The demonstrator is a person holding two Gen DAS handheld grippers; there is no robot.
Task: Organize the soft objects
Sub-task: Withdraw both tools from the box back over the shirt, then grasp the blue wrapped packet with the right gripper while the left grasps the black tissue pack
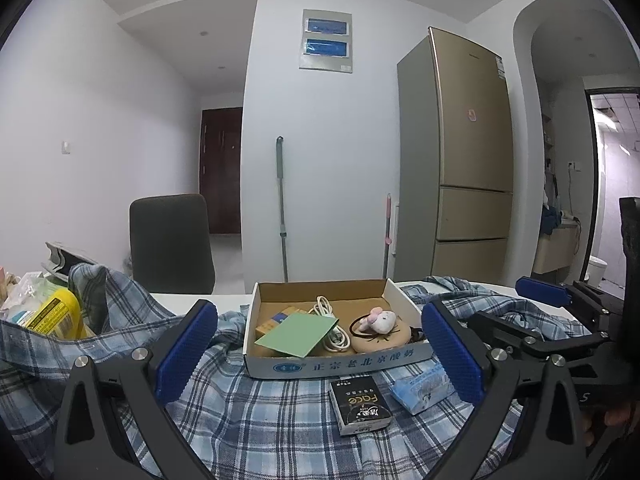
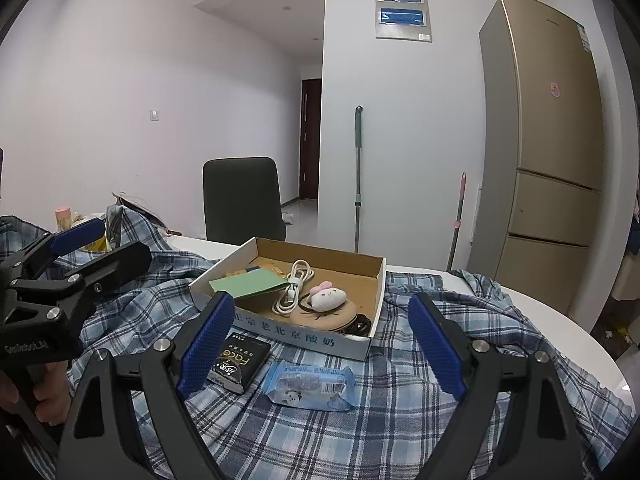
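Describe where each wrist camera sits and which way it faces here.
Left wrist: on the left tongs, looking level across the plaid shirt at the cardboard box; the right tongs show at right.
Right wrist: on the right tongs, facing the same box from its right; the left tongs and a hand show at left.
Shared: box, shirt, black pack, tissue pack, fridge.

Plaid shirt over white table

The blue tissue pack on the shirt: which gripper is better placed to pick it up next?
Probably the right gripper: its open jaws frame the blue tissue pack. In the left wrist view the pack lies off-centre by the right finger, and the black box is nearer the left gripper.
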